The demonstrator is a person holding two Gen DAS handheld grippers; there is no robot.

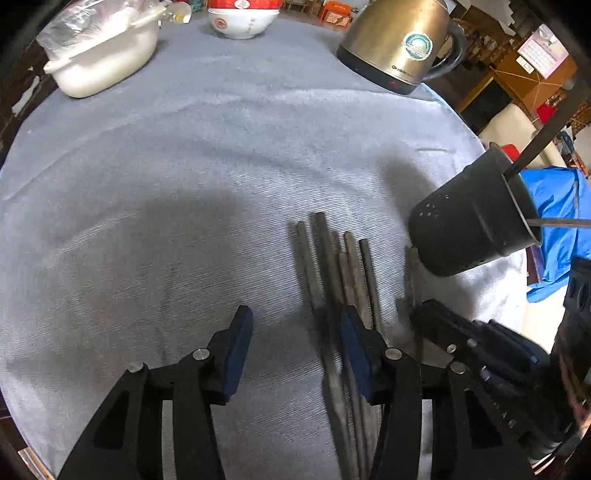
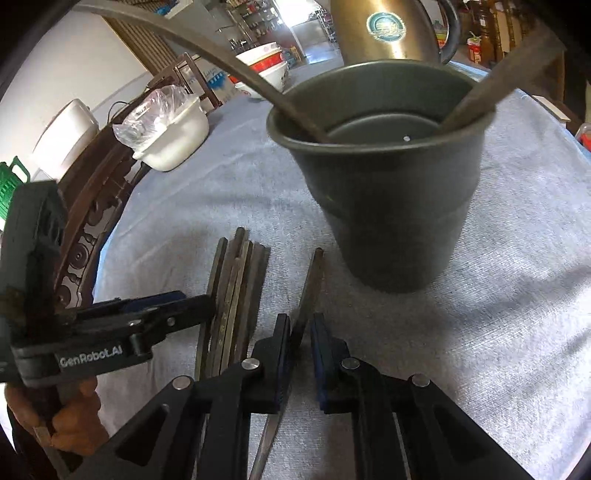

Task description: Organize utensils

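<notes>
Several dark chopsticks [image 1: 332,266] lie side by side on the grey cloth [image 1: 184,166]. My left gripper [image 1: 295,325] hangs open over their near ends. Its right finger covers part of the bundle, and the leftmost sticks lie between the jaws untouched. In the right wrist view the bundle [image 2: 236,295] lies left of my right gripper [image 2: 300,328], which is shut on a single chopstick [image 2: 308,291] pointing toward the black holder [image 2: 399,203]. Two sticks lean inside the holder [image 1: 472,221]. The left gripper [image 2: 199,308] reaches in from the left, held by a hand [image 2: 74,417].
A steel kettle [image 1: 399,44] stands behind the holder. Stacked red-and-white bowls [image 1: 240,18] and a white pot with a plastic bag [image 1: 99,62] sit at the far edge. Blue fabric [image 1: 554,229] hangs off the right edge. A dark wooden chair [image 2: 99,221] is at the left.
</notes>
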